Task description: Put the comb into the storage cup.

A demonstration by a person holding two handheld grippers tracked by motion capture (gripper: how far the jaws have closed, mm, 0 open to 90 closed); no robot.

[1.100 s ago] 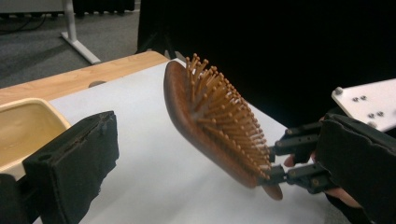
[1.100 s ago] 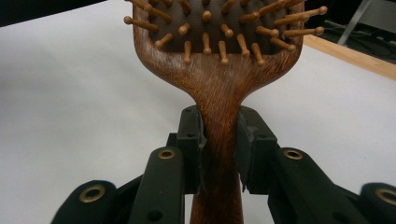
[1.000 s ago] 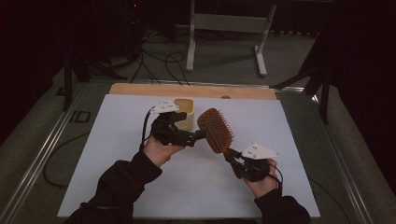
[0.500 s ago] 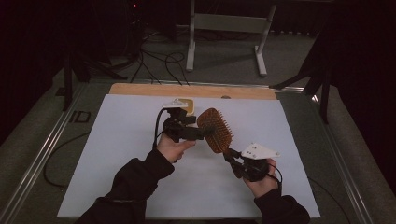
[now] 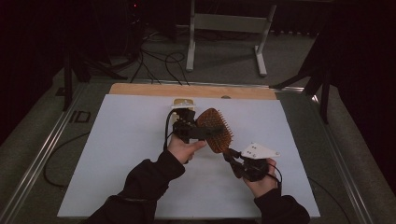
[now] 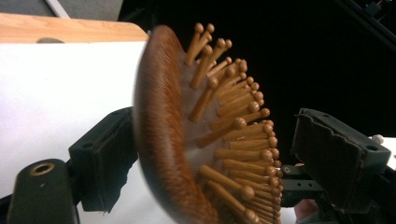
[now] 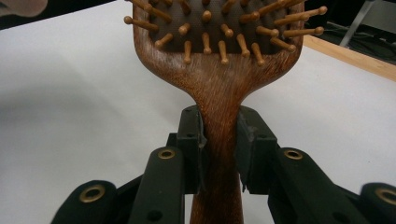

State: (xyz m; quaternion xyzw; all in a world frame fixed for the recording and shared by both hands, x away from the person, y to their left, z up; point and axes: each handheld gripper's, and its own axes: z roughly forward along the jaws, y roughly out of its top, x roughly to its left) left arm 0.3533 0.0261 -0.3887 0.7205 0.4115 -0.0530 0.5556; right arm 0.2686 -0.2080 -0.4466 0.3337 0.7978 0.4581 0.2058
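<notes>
- Brown wood with peg bristles: the hairbrush is held up above the middle of the table, nearer its far edge, head up and away from the person
- The right gripper has its jaws closed firmly on the handle, one pad on each side just below the head
- The left gripper has its jaws wide apart, straddling the head: one pad sits at the smooth back, the other stands clear of the peg tips
- A pale block lies near the far edge behind the left gripper; what it is I cannot make out
- The step looks like a handover or a second grip; to do it well, keep the handle steady and close on the wooden rim, not the pegs, which would probably flex and slip
</notes>
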